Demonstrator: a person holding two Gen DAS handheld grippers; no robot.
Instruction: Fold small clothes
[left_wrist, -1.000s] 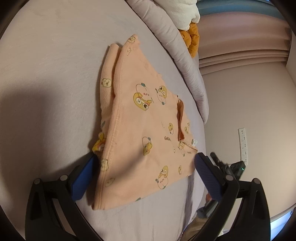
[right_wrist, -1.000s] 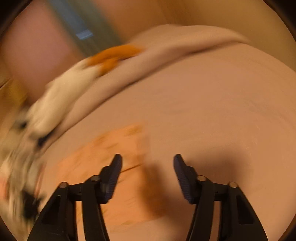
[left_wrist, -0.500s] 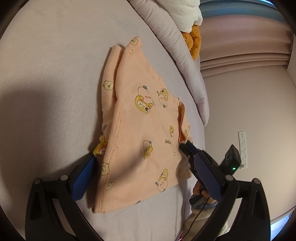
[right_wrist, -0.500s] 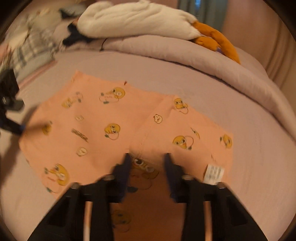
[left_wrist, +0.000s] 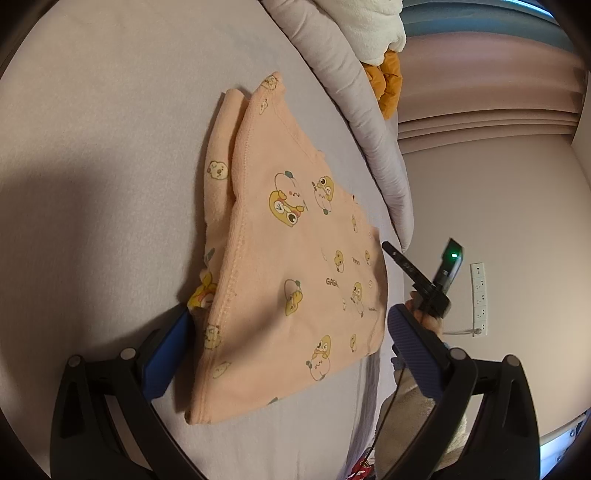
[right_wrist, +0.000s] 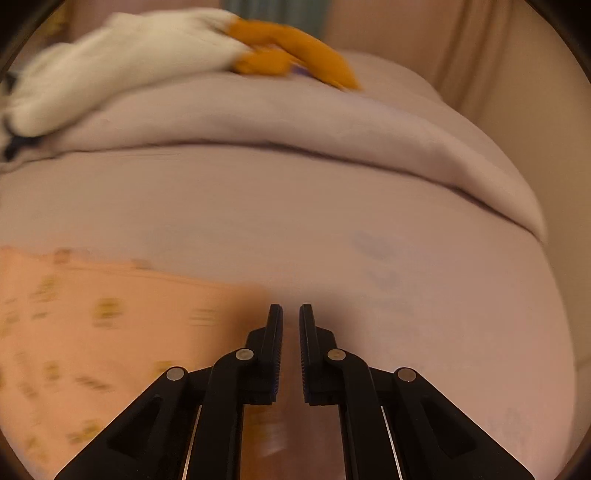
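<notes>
A peach-orange baby garment (left_wrist: 295, 258) printed with yellow cartoon figures lies folded on the pale bed sheet (left_wrist: 92, 147). My left gripper (left_wrist: 291, 350) stands wide open, its blue pads on either side of the garment's near end without pressing on it. My right gripper (left_wrist: 391, 253) comes in from the right at the garment's right edge. In the right wrist view the right gripper (right_wrist: 291, 314) is shut, with the blurred garment (right_wrist: 110, 332) reaching its fingertips and orange cloth showing between the pads.
A rolled grey duvet (left_wrist: 354, 110) runs along the far side of the bed, with a white plush (left_wrist: 373, 29) and an orange item (left_wrist: 388, 81) on it. A hand (left_wrist: 428, 321) holds the right gripper. A wall socket strip (left_wrist: 479, 295) is at right.
The right gripper swung in over the garment, shut its jaws and moved out to the garment's right edge. The upturned flap at that edge now lies flat. The left gripper stayed put.
</notes>
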